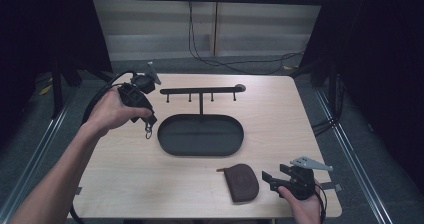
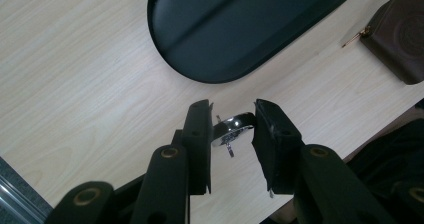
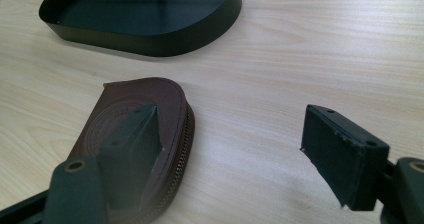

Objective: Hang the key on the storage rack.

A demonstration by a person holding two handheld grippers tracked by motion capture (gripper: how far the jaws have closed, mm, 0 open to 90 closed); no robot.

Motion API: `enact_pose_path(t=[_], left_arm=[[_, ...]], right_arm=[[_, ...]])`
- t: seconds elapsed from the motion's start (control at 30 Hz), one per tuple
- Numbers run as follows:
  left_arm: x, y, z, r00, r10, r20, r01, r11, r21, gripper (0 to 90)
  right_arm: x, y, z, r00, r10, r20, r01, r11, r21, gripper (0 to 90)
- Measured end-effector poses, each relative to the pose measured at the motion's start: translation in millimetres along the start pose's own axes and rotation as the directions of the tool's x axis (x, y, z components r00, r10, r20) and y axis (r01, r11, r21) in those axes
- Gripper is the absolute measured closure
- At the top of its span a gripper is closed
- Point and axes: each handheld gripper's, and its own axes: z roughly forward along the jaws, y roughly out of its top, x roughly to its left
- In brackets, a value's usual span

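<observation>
Right gripper (image 1: pixel 271 179): held low at the near right of the table (image 1: pixel 280 129), jaws spread wide with nothing between them; in the right gripper view one jaw is seen in front of the pouch's near edge.
Pouch (image 1: pixel 242 182): brown, zipped, laid flat on the near part of the table, just left of the right gripper and apart from the tray.
Tray (image 1: pixel 201 134): black oval, set mid-table, beyond the pouch.
Left gripper (image 1: pixel 149 125): raised above the table left of the tray, jaws pinched on a metal ring.
Metal ring (image 2: pixel 233 129): shiny, clamped between the pads, clear of the table.
Hook rack (image 1: pixel 201 90): black bar on a post rising from the tray's far edge, hooks hanging beneath.
</observation>
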Motion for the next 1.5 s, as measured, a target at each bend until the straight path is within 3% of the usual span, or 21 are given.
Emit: enact_pose_path(t=[0.27,0.7,0.83,1.0,1.17,1.37,1.5], left_arm=[[0.1,19.1,-1.1,0.9996,-0.026,-0.007,0.026,0.9994,0.021,69.0],[0.9,50.1,-4.6,0.9996,-0.018,-0.021,0.019,0.9987,0.047,69.0],[7.4,58.9,-2.7,0.9986,-0.048,-0.023,0.049,0.9976,0.049,69.0],[11.7,64.9,1.4,0.9966,-0.071,-0.04,0.074,0.9959,0.053,69.0],[10.3,69.6,5.1,0.9969,-0.077,-0.019,0.078,0.9954,0.057,69.0],[10.0,76.1,10.6,0.9939,-0.094,-0.057,0.098,0.9929,0.067,69.0],[10.5,79.4,14.0,0.9931,-0.107,-0.049,0.11,0.9917,0.066,69.0]], right_arm=[[0.1,0.0,0.2,1.0,-0.003,-0.002,0.003,1.0,0.003,23.6],[-1.8,-0.5,-1.3,1.0,-0.004,-0.004,0.004,1.0,-0.001,23.7],[-2.0,-0.6,-1.6,1.0,-0.006,-0.002,0.006,1.0,-0.001,23.5],[-2.2,-0.7,-1.7,1.0,-0.003,-0.004,0.003,1.0,0.0,23.4],[-1.9,-0.7,-1.7,1.0,-0.006,-0.005,0.006,1.0,0.0,23.4],[-2.1,-0.9,-1.9,0.9999,-0.007,-0.008,0.007,1.0,0.0,23.4],[-2.0,-0.9,-1.7,0.9999,-0.006,-0.009,0.006,1.0,0.002,23.4]])
